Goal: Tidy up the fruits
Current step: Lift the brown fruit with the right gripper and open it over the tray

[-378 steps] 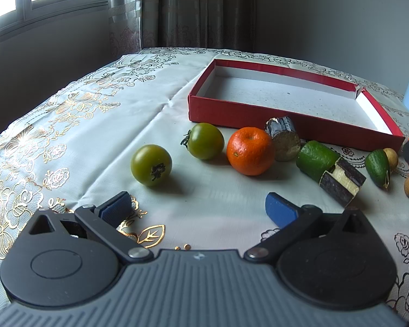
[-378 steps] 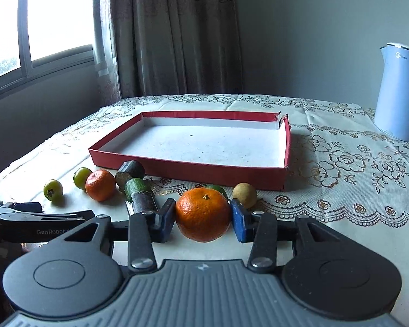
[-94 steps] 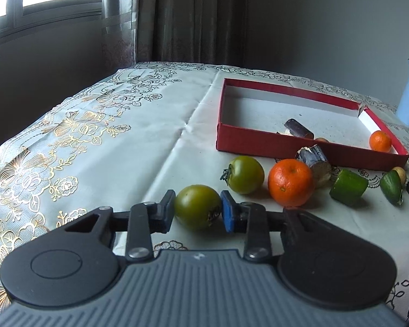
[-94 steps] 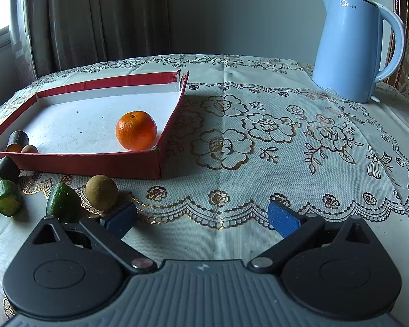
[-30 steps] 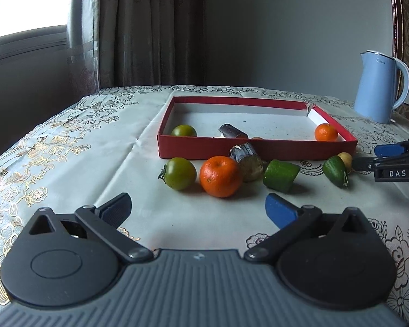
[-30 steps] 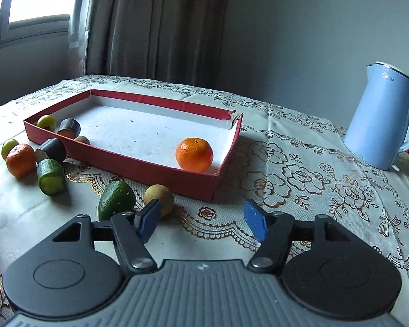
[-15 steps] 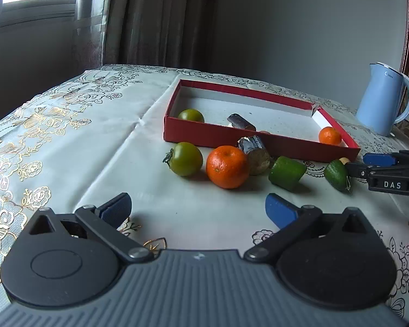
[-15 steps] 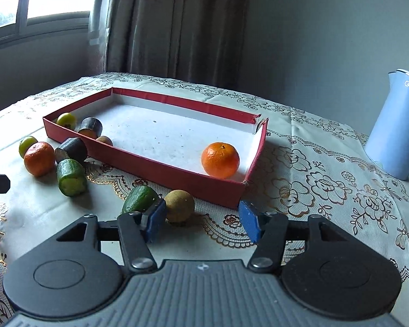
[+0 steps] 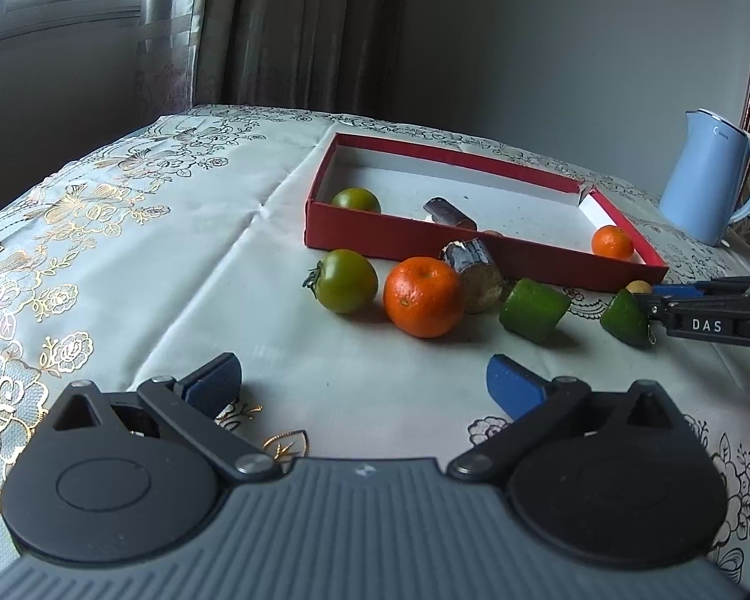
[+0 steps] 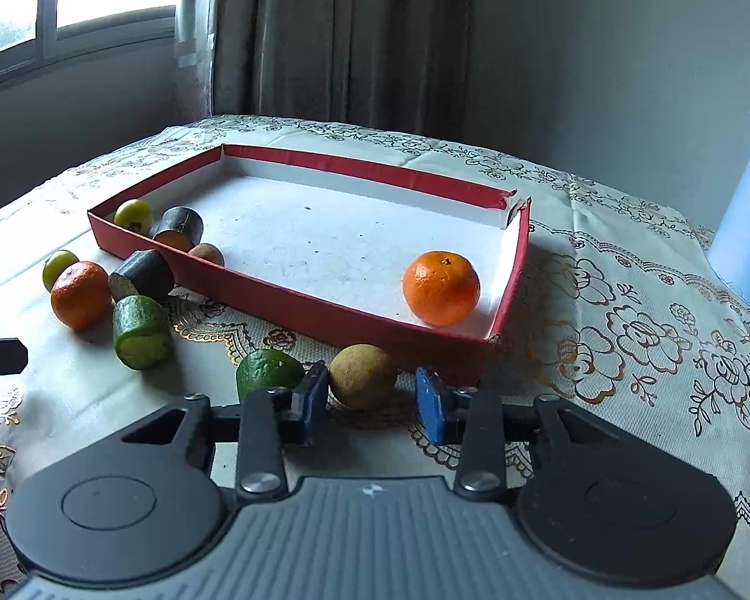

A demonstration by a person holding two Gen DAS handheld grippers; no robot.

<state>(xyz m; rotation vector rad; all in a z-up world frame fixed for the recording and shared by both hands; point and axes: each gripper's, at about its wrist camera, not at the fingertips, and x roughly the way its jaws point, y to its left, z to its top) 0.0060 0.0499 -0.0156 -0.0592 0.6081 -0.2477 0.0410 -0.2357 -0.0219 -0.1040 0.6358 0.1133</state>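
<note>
Your right gripper (image 10: pixel 370 407) was closing around the small round tan fruit (image 10: pixel 362 375), just outside the near wall of the shallow red cardboard tray (image 10: pixel 325 317); only the left pad appeared to touch. Your left gripper (image 9: pixel 362 387) stood wide and empty. Risk: the fruit could roll clear, or the left finger could nudge the adjacent green avocado-shaped fruit (image 10: pixel 267 370)
</note>
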